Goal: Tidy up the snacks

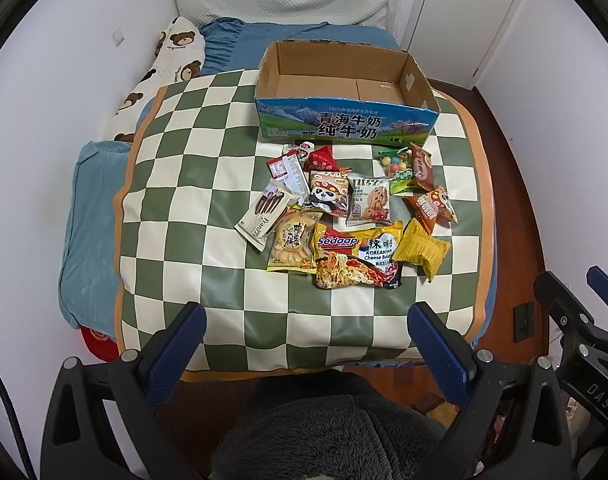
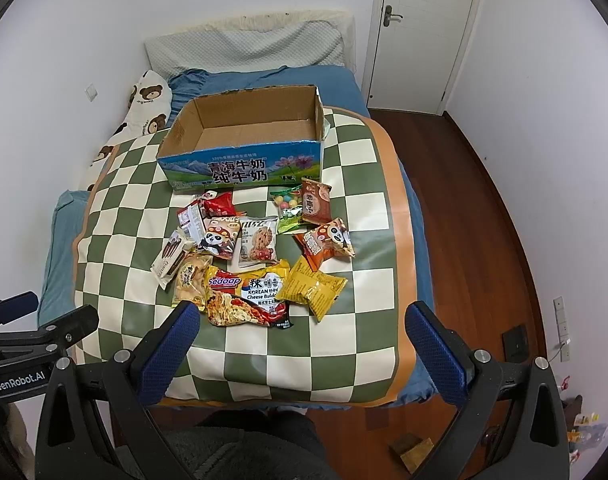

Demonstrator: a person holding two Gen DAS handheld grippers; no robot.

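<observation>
An open cardboard box (image 1: pixel 346 92) is set on a green-and-white checked mat (image 1: pixel 207 184) that is spread over a bed (image 1: pixel 91 216). The inside of the box is seen bare in both views. Just in front of the box, a loose heap of snacks (image 1: pixel 344 208) is laid on the mat, with several packets overlapping.

At the near edge of the heap, a yellow noodle packet (image 1: pixel 358 256) is placed, with a yellow crinkled packet (image 1: pixel 422 250) touching its right end and a clear bag of round crackers (image 1: pixel 293 242) overlapping its left end. A white biscuit-stick packet (image 1: pixel 265 214) is tilted at the heap's left side. In the middle, a panda-printed packet (image 1: pixel 328 192) is laid beside a white cookie packet (image 1: pixel 368 200). Nearest the box on the right, a small bag of coloured candy balls (image 1: pixel 396 160) is seen next to a brown packet (image 1: pixel 422 166).

The left hand-held gripper (image 1: pixel 306 344) is held above the near edge of the mat, its jaws spread wide with nothing between them. The right hand-held gripper (image 2: pixel 301 340) is likewise spread wide and unloaded, close to the noodle packet but apart from it.
</observation>
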